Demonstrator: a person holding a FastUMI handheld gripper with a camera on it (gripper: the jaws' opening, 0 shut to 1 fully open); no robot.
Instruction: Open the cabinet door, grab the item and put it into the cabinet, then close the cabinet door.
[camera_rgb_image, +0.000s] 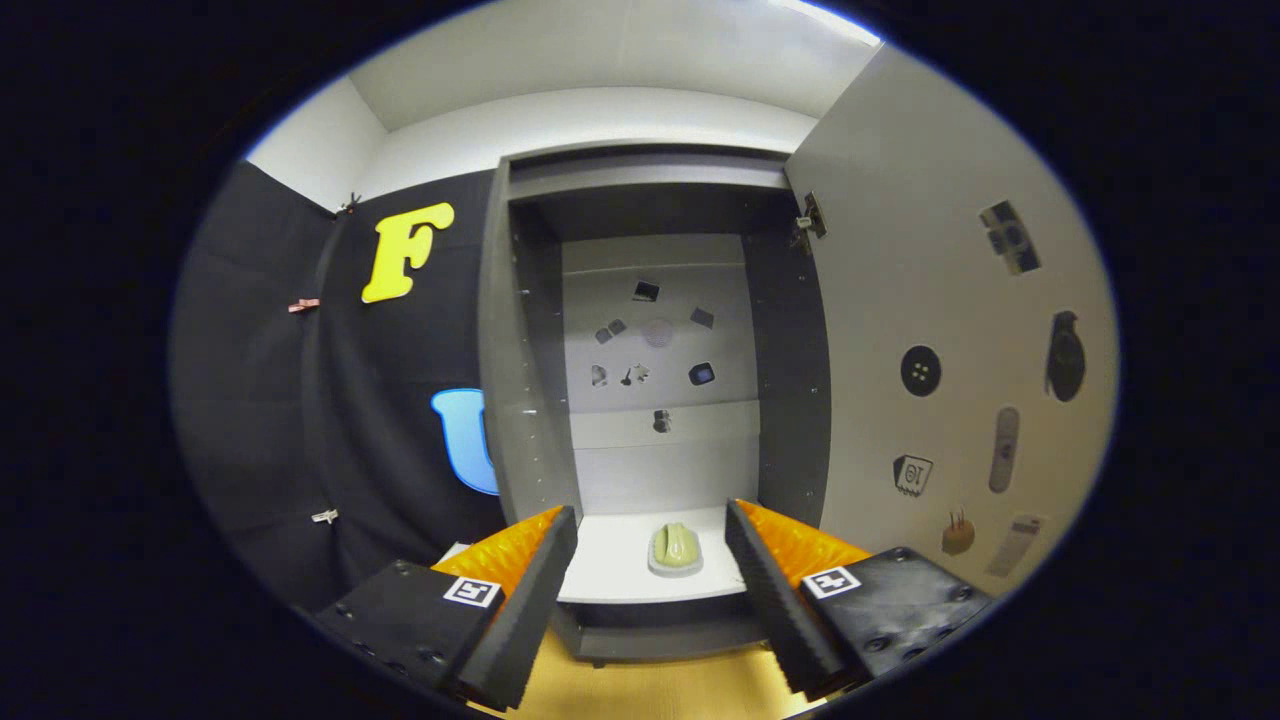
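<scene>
Recording booth, black cloth wall (270, 400), sticker-dotted open cabinet (650, 330), wood floor (650, 690)

Black cloth wall (300, 400), white ceiling (620, 50), wooden floor (650, 690).

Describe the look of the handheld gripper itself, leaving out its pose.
The gripper has two long wedge-shaped fingers with finely ribbed inner faces. Each finger sits on a flat black block fastened with screws, and each block carries a small square black-and-white marker tag. Orange ridged parts show behind the fingers.
</scene>
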